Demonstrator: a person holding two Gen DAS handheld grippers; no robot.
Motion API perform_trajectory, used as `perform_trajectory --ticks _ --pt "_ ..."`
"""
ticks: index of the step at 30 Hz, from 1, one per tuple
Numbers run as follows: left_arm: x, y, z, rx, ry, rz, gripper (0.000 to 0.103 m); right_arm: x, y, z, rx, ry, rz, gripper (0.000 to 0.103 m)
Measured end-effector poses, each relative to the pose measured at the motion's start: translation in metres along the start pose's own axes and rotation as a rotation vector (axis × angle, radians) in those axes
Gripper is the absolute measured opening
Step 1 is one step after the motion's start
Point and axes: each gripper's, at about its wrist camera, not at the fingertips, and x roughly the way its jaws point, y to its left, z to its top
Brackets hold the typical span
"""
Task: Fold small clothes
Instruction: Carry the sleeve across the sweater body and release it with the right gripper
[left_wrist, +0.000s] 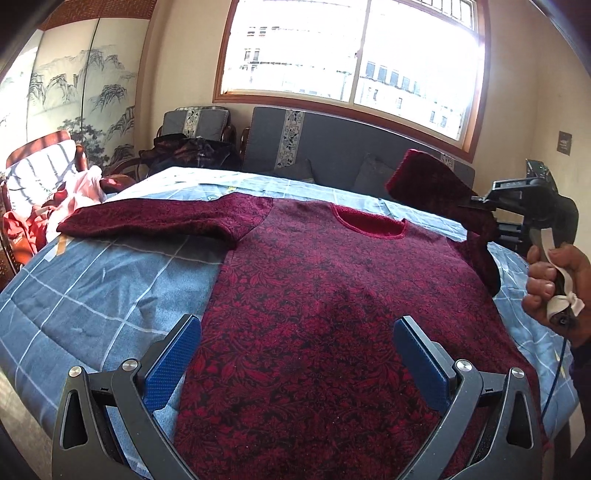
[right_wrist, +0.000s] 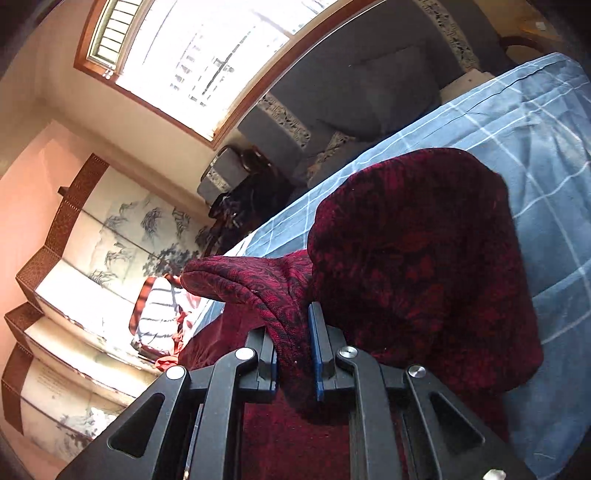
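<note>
The red sweater (left_wrist: 325, 295) lies flat, neck far, on a blue checked sheet (left_wrist: 92, 288). Far left stands a painted folding screen (left_wrist: 74, 85), then grey cushions (left_wrist: 332, 147) beneath a bright window (left_wrist: 351, 51). The left gripper (left_wrist: 295, 354) hangs wide open, empty, above the near hem. At right, the right gripper (right_wrist: 293, 343) pinches the lifted right sleeve (right_wrist: 406, 258).

Home bedroom or sitting room: bed under blue checked sheet (left_wrist: 92, 280), grey cushioned sofa (left_wrist: 332, 147) below wood-framed window (left_wrist: 351, 48), folding screen painted with ink landscape (left_wrist: 74, 92) at left, loose clothes heaped on chair (left_wrist: 55, 206) past the bed's left edge
</note>
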Motion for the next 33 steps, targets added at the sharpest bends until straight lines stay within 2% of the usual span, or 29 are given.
perform_trajectory --ticks 4,7,11,16,20,25,33 --pt "0.005 0.003 -0.009 0.012 0.030 0.015 0.103 0.050 0.012 -0.025 -0.013 0.072 -0.002 0.014" --pt "0.009 0.008 -0.016 -0.001 0.059 0.012 0.103 0.072 0.010 -0.035 -0.003 0.103 -0.014 0.014" --pt "0.015 0.012 -0.021 -0.023 0.088 0.002 0.103 0.085 0.012 -0.039 0.023 0.109 -0.001 0.014" --pt "0.017 0.015 -0.023 -0.035 0.090 -0.002 0.103 0.092 0.029 -0.026 0.003 0.091 0.048 0.014" --pt "0.019 0.015 -0.025 -0.033 0.103 -0.001 0.103 0.112 0.035 -0.028 0.004 0.123 0.079 0.014" --pt "0.022 0.016 -0.027 -0.039 0.115 0.000 0.103 0.136 0.036 -0.041 0.004 0.167 0.074 0.014" --pt "0.026 0.018 -0.030 -0.048 0.132 0.000 0.103 0.157 0.039 -0.054 -0.067 0.216 0.004 0.017"
